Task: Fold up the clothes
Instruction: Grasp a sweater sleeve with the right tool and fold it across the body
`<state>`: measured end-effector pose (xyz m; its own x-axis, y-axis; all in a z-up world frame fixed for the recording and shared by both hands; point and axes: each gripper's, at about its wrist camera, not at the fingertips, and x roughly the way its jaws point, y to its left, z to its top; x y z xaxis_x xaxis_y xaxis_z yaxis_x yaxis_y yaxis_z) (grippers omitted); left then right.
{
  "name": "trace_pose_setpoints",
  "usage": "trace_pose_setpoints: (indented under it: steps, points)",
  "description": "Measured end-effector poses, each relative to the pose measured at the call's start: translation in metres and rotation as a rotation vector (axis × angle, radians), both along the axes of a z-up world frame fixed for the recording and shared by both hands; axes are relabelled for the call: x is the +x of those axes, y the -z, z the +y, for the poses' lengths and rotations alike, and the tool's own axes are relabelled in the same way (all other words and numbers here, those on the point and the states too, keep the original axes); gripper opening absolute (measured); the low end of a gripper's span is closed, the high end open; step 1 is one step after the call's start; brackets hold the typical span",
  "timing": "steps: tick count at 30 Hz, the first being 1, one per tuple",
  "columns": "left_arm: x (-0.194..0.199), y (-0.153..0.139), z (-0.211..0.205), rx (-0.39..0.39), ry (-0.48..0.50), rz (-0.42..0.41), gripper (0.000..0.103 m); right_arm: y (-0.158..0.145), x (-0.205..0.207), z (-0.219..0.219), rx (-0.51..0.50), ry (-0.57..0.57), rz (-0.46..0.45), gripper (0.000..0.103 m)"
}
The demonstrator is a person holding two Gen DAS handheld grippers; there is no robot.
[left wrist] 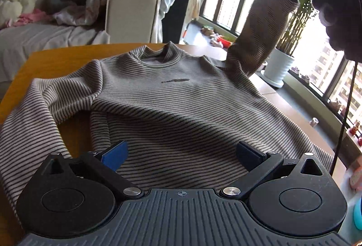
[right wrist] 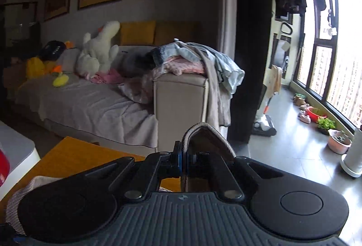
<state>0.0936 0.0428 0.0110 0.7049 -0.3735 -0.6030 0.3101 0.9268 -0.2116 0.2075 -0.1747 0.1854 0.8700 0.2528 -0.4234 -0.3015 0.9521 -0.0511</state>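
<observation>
Your right gripper (right wrist: 184, 161) is clamped on the grey-and-black striped knit sweater's (left wrist: 172, 105) sleeve cuff (right wrist: 204, 133), lifting it clear for folding inward. Your left gripper (left wrist: 181, 154) hovers spread wide over the hem, holding nothing.

1. Sweater (left wrist: 172, 96) lies flat on table (left wrist: 56, 60), collar at far edge.
2. Its right sleeve (left wrist: 260, 38) lifted, clamped in right gripper (right wrist: 184, 155).
3. Left gripper (left wrist: 181, 155) spread above hem (not touching).
4. Sofa (right wrist: 90, 105) behind table.
</observation>
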Motion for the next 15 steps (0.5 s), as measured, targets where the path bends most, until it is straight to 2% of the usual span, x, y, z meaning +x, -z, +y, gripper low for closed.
trace_pose_setpoints:
  steps: [4,8,11,15]
  points:
    - [-0.011,-0.005,0.007,0.007,-0.006,-0.011,0.103,0.000,0.012,0.064,0.003,-0.144,0.053,0.004]
    - [-0.015,-0.009,0.018,-0.013,-0.027,-0.011,0.103,0.025,0.025,0.111,-0.005,-0.202,0.143,0.004]
    - [-0.017,-0.011,0.026,-0.023,-0.035,-0.008,0.103,0.042,0.026,0.129,0.000,-0.236,0.198,0.007]
    - [-0.020,-0.010,0.034,-0.023,-0.044,-0.007,0.103,0.037,0.020,0.136,0.025,-0.285,0.181,0.036]
